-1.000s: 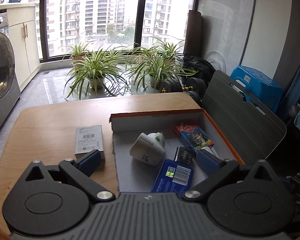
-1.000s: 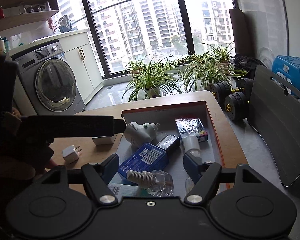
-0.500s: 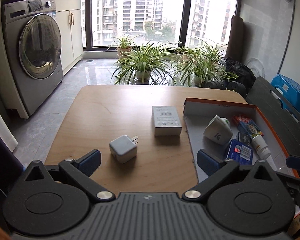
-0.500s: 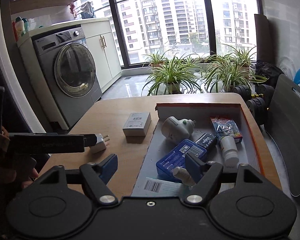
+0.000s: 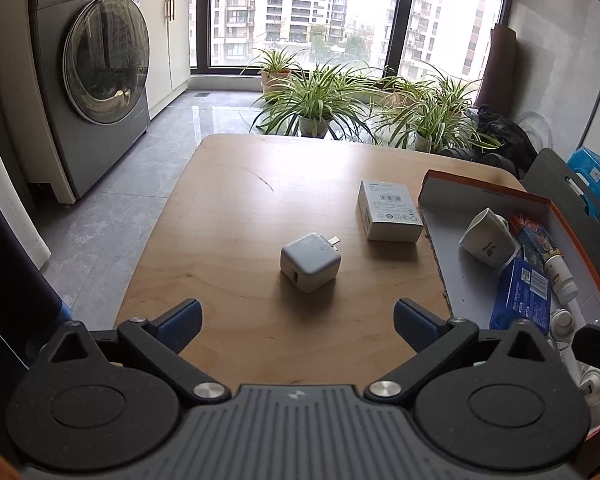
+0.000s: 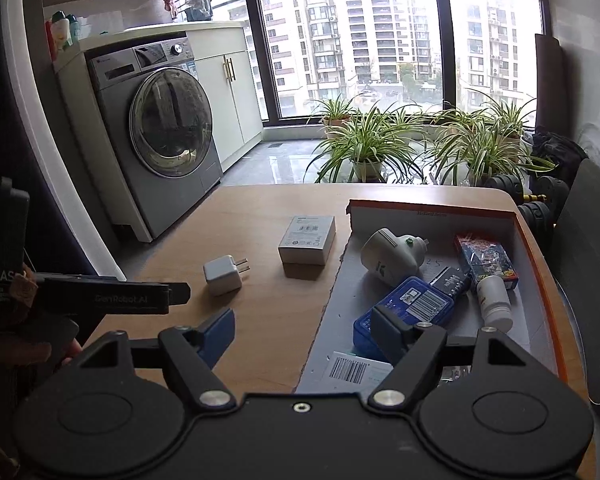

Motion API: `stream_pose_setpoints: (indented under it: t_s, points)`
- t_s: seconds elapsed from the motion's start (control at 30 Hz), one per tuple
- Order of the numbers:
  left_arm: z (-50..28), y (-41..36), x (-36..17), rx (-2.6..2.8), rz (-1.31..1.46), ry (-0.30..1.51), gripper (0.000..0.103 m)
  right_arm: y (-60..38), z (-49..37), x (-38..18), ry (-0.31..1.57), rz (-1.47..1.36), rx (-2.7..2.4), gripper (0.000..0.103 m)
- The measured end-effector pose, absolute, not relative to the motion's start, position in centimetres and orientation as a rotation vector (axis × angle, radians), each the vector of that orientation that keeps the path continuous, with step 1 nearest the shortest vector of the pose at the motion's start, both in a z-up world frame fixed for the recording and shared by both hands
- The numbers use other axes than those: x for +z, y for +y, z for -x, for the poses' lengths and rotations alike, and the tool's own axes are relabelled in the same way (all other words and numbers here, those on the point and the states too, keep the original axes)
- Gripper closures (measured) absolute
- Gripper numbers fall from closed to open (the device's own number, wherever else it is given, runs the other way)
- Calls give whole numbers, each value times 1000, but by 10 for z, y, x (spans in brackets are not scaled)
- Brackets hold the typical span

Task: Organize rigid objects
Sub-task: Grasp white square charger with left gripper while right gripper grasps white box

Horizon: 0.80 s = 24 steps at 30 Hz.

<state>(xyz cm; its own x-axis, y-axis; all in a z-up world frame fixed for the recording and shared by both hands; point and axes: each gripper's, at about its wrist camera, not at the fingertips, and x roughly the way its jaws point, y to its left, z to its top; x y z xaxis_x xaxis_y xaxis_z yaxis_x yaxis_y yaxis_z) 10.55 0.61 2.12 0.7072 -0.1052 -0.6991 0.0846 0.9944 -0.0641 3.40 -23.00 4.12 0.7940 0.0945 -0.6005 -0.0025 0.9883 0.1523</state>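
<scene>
A white plug charger (image 5: 310,261) lies on the wooden table (image 5: 236,200), just ahead of my open, empty left gripper (image 5: 298,320). It also shows in the right wrist view (image 6: 223,274). A small grey-white box (image 5: 389,210) lies beyond it, beside the orange-rimmed cardboard tray (image 5: 485,191). The tray (image 6: 432,208) holds a white adapter (image 6: 392,257), a blue box (image 6: 408,311), a white bottle (image 6: 495,303) and a card pack (image 6: 485,261). My right gripper (image 6: 302,334) is open and empty over the tray's near left edge.
A washing machine (image 5: 92,92) stands left of the table. Potted plants (image 5: 320,100) and dumbbells (image 6: 536,204) are on the floor beyond it. A grey board (image 5: 572,204) leans at the right. The left gripper's body (image 6: 112,298) shows at the left of the right view.
My left gripper has swung left from over the tray and now faces the charger. My right gripper has pulled back and shifted left; the tray looks further off.
</scene>
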Motion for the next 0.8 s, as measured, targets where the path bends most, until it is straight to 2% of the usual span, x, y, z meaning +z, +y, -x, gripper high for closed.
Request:
stream_pose_setpoints:
  t_s: [0.63,0.77,0.8]
  points:
    - [-181,5,-33,-305,-204,753,0,-240,-53,27,693,-151,6,15]
    - [-190,11,-43,-345,-179,774,17,-240,-61,24,701,-151,-2,15]
    - [-189,14,-43,-350,-165,759,18,-239,-65,23,704,-152,-2,15]
